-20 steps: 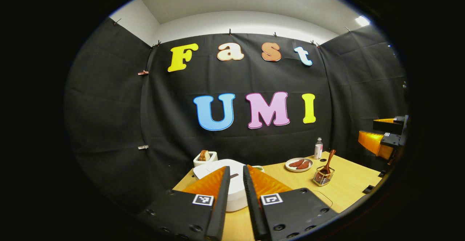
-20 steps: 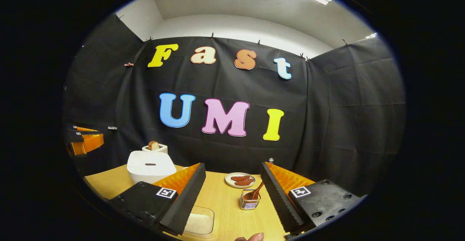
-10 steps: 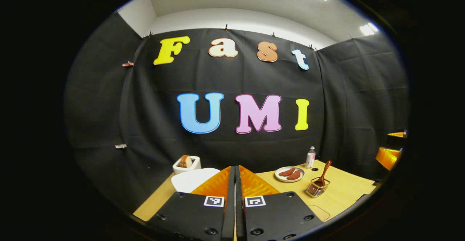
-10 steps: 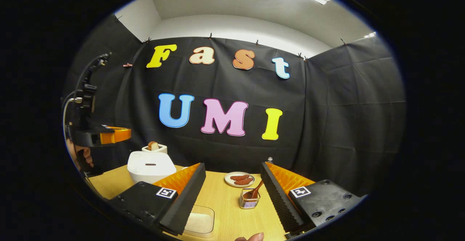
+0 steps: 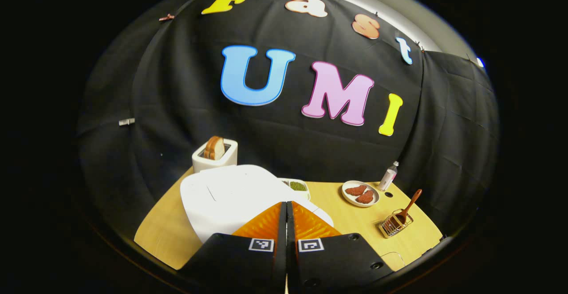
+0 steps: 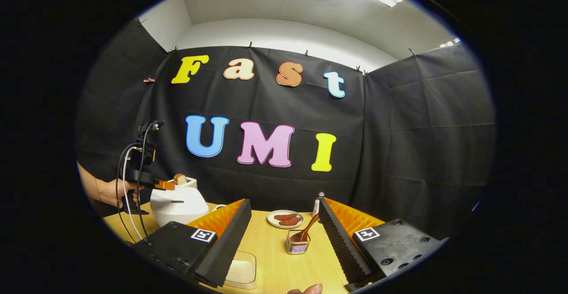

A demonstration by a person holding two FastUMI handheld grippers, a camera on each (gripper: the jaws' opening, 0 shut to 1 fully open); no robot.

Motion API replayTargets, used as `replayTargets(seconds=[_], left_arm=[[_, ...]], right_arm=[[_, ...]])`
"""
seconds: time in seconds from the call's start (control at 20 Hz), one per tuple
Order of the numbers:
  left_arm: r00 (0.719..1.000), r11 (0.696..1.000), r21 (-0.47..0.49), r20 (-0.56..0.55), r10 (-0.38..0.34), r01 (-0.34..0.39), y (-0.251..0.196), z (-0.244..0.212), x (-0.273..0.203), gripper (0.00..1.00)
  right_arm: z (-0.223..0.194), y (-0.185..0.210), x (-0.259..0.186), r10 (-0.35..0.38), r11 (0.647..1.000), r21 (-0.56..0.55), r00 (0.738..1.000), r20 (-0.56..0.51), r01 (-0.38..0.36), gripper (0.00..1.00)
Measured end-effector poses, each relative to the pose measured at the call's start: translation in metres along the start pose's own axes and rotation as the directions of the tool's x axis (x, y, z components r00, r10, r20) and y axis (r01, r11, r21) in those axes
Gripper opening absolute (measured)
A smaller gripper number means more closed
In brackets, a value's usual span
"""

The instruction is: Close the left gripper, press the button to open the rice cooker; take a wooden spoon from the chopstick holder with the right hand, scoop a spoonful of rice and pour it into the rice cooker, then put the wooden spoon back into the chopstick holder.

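Note:
The white rice cooker (image 5: 230, 196) sits with its lid down at the table's left. In the left gripper view my left gripper (image 5: 286, 207) is shut with nothing between its fingers, its tips hanging just over the cooker's lid. In the right gripper view that same gripper (image 6: 166, 185), held by a hand, hovers above the rice cooker (image 6: 177, 205). A wooden spoon (image 6: 305, 232) stands in the wire chopstick holder (image 6: 296, 246). My right gripper (image 6: 284, 216) is open and empty, short of the holder. A clear container of rice (image 6: 242, 272) lies near its left finger.
A white toaster (image 5: 214, 154) with bread stands behind the cooker. A small dish of green stuff (image 5: 297, 186), a plate with sausages (image 5: 360, 194) and a small bottle (image 5: 388, 176) line the back of the wooden table (image 5: 164, 232). Black cloth walls surround it.
My left gripper closed fully, then rose and tipped down over the rice cooker. My right gripper stayed open and barely moved.

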State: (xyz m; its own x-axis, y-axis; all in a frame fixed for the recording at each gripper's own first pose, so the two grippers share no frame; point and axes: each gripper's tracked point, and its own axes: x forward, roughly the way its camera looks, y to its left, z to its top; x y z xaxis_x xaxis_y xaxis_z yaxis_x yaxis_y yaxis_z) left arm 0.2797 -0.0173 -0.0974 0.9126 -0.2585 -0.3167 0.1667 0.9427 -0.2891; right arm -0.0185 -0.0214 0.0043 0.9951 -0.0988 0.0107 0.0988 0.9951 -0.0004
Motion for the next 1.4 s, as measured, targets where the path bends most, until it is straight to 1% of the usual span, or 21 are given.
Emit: replayTargets(seconds=[0.15,0.2,0.25,0.3,0.5,0.55,0.65,0.75,0.8,0.85,0.9,0.95,1.0,1.1,1.15,1.25,1.4], left_arm=[[0.997,1.000,-0.019,-0.078,-0.002,0.000,0.007,-0.015,0.020,0.06],[0.995,1.000,-0.008,-0.100,0.003,-0.004,0.010,-0.019,0.025,0.06],[0.993,1.000,0.009,-0.121,0.009,-0.008,0.010,-0.023,0.030,0.08],[0.991,1.000,0.023,-0.135,0.013,-0.010,0.012,-0.026,0.035,0.06],[0.981,0.998,0.061,-0.194,0.021,-0.010,0.014,-0.036,0.044,0.06],[0.982,0.998,0.067,-0.189,0.021,-0.008,0.014,-0.037,0.047,0.06],[0.973,0.998,0.052,-0.228,0.031,-0.020,0.016,-0.043,0.045,0.06],[0.971,0.999,0.033,-0.237,0.025,-0.017,0.012,-0.046,0.040,0.07],[0.964,1.000,0.017,-0.266,0.021,-0.017,0.010,-0.052,0.040,0.07],[0.965,1.000,0.005,-0.262,0.020,-0.019,0.011,-0.051,0.038,0.07],[0.959,1.000,-0.008,-0.283,0.020,-0.023,0.010,-0.053,0.037,0.07],[0.957,1.000,-0.007,-0.290,0.023,-0.026,0.011,-0.050,0.037,0.07],[0.955,1.000,0.014,-0.294,0.030,-0.027,0.011,-0.048,0.036,0.07],[0.961,0.998,0.063,-0.272,0.041,-0.025,0.010,-0.044,0.039,0.07],[0.969,0.996,0.086,-0.243,0.048,-0.028,0.007,-0.036,0.039,0.07],[0.983,0.992,0.124,-0.171,0.061,-0.040,0.006,-0.013,0.035,0.07],[0.994,0.981,0.177,-0.069,0.087,-0.074,0.008,0.023,0.028,0.07]], right_arm=[[0.000,-0.004,0.000,-0.016,1.000,-0.011,1.000,0.000,0.016,0.97],[-0.001,-0.005,0.001,-0.019,1.000,-0.011,1.000,-0.002,0.019,0.97],[-0.004,-0.006,0.001,-0.021,1.000,-0.010,1.000,-0.008,0.021,0.97],[-0.005,-0.006,0.001,-0.022,1.000,-0.008,1.000,-0.012,0.022,0.97],[-0.007,-0.005,0.005,-0.025,1.000,-0.013,1.000,-0.020,0.024,0.97],[-0.006,-0.005,0.006,-0.026,1.000,-0.015,0.999,-0.018,0.026,0.97],[-0.006,-0.005,0.007,-0.028,1.000,-0.012,0.999,-0.018,0.028,0.97],[-0.008,-0.006,0.008,-0.032,0.999,-0.009,0.999,-0.019,0.032,0.97],[-0.008,-0.006,0.008,-0.032,0.999,-0.006,0.999,-0.018,0.032,0.97],[-0.008,-0.005,0.009,-0.031,1.000,-0.003,0.999,-0.018,0.031,0.97],[-0.009,-0.005,0.009,-0.031,1.000,-0.001,0.999,-0.018,0.031,0.97],[-0.008,-0.006,0.009,-0.032,0.999,0.000,0.999,-0.016,0.032,0.97],[-0.006,-0.007,0.008,-0.034,0.999,0.001,0.999,-0.010,0.034,0.98],[-0.006,-0.008,0.007,-0.037,0.999,0.006,0.999,-0.007,0.037,0.97],[-0.007,-0.009,0.007,-0.037,0.999,0.009,0.999,-0.008,0.037,0.97],[-0.008,-0.012,0.006,-0.039,0.999,0.011,0.999,-0.011,0.039,0.97],[-0.009,-0.012,0.004,-0.035,0.999,0.016,0.999,-0.014,0.035,0.97]])
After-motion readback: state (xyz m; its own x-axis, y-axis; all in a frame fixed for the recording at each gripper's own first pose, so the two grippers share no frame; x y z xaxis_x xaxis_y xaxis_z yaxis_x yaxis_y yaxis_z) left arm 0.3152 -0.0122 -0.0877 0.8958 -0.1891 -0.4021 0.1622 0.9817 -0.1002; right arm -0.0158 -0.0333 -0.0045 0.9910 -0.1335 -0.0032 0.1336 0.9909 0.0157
